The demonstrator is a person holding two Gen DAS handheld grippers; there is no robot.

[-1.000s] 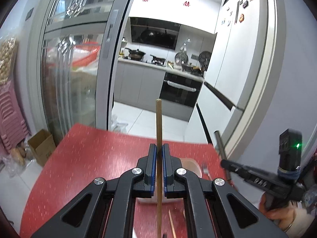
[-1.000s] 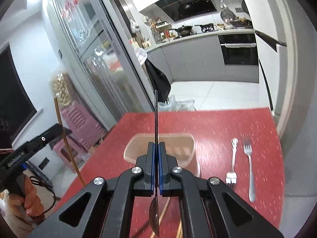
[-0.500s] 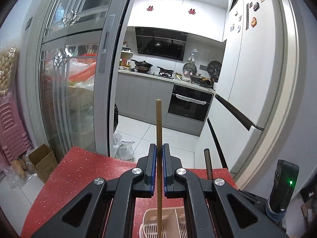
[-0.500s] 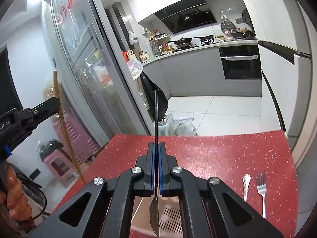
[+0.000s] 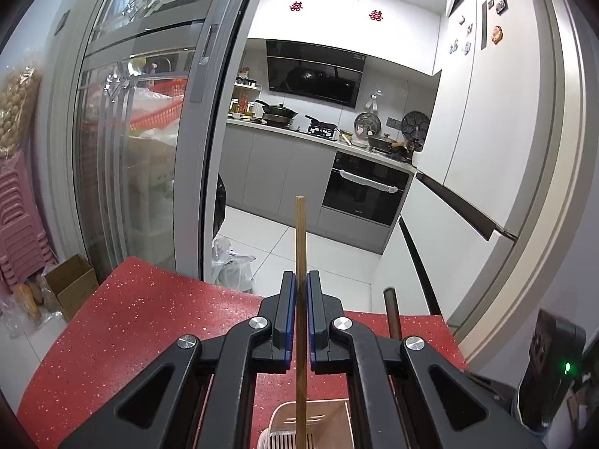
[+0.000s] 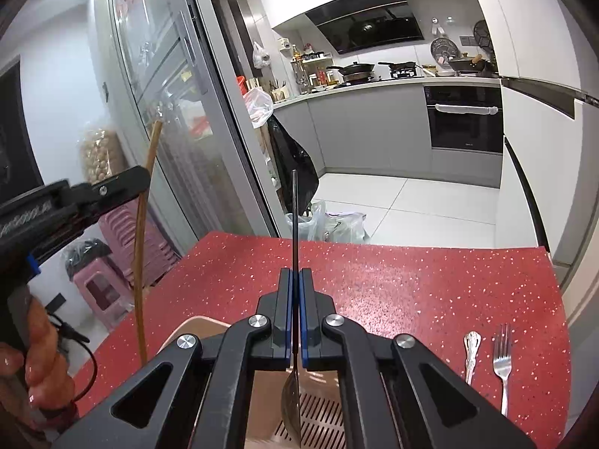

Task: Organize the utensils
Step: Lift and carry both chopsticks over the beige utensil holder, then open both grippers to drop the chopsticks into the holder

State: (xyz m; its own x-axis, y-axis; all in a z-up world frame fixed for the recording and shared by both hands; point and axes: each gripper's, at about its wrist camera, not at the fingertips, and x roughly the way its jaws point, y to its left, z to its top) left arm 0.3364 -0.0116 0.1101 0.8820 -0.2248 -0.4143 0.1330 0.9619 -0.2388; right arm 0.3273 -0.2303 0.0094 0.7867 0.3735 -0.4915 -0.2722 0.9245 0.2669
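**Chopstick and spoon upright over the caddy**

A red speckled table (image 6: 411, 280) is filling the lower frame, a grey kitchen showing behind it. The left gripper (image 5: 298, 314) is clamping a thin wooden chopstick (image 5: 300, 247), upright, its lower end in a pale slotted caddy (image 5: 329, 417) at bottom centre. The right gripper (image 6: 296, 310) is pinching a dark-handled spoon (image 6: 295, 224) (bowl hanging low) above the same caddy. Two forks (image 6: 501, 363) are lying at lower right.
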